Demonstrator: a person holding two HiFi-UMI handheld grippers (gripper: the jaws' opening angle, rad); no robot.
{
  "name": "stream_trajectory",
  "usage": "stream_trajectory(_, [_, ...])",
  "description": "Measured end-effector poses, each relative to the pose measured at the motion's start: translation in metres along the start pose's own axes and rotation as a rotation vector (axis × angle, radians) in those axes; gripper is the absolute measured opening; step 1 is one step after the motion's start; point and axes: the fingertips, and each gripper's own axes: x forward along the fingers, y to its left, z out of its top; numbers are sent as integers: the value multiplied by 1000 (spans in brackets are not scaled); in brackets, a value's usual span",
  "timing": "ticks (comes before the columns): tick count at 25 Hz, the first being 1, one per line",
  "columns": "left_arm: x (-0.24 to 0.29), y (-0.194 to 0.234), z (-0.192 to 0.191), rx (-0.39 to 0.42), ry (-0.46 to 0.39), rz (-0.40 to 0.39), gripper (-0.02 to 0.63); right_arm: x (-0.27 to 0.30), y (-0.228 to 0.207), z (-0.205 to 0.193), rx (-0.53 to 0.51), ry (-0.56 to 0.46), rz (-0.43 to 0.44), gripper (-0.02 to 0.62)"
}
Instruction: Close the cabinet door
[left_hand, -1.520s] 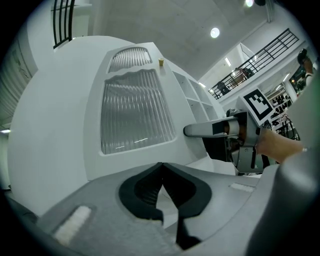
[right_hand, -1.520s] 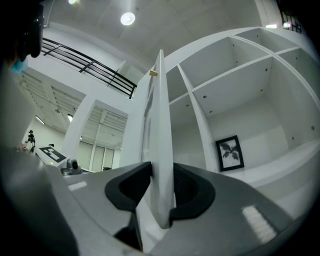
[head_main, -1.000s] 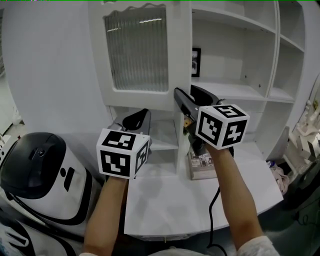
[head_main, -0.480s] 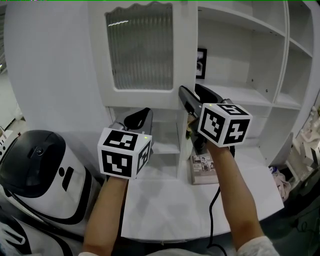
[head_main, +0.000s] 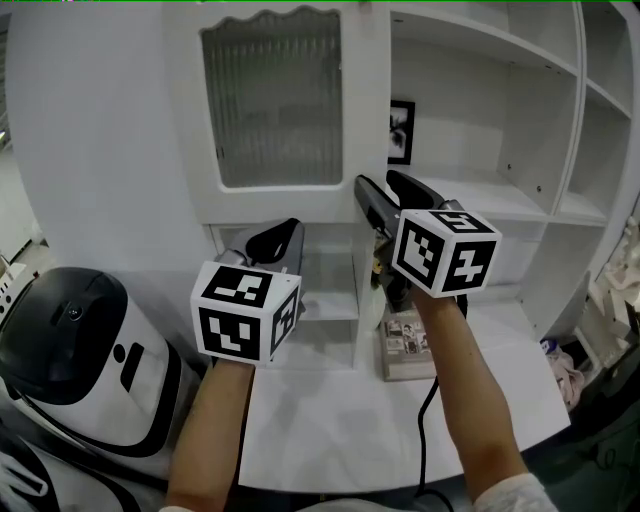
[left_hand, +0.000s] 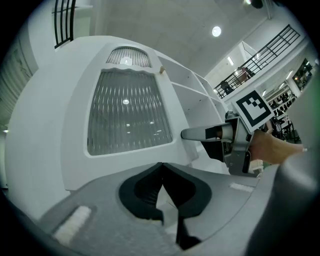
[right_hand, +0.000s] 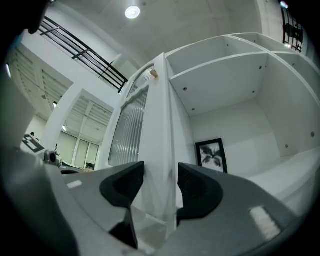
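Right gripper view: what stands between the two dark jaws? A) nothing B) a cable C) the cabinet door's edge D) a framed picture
C: the edge of the white cabinet door runs up between the jaws of the right gripper, which have just been opening; the framed picture sits far back on a shelf.

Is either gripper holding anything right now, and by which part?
Nothing is gripped. The right gripper has just been opening; its jaws straddle the free edge of the cabinet door without pressing. The left gripper is shut, empty.
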Motion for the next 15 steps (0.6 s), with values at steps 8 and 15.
stream_trajectory(8, [9,7,0,3,-4,9,-2,10,-7,-2,-15,-3,4,218])
stream_trajectory(15, [9,10,-1,-5,-1,5,-2,11,-5,-2,-5,-6,8,216])
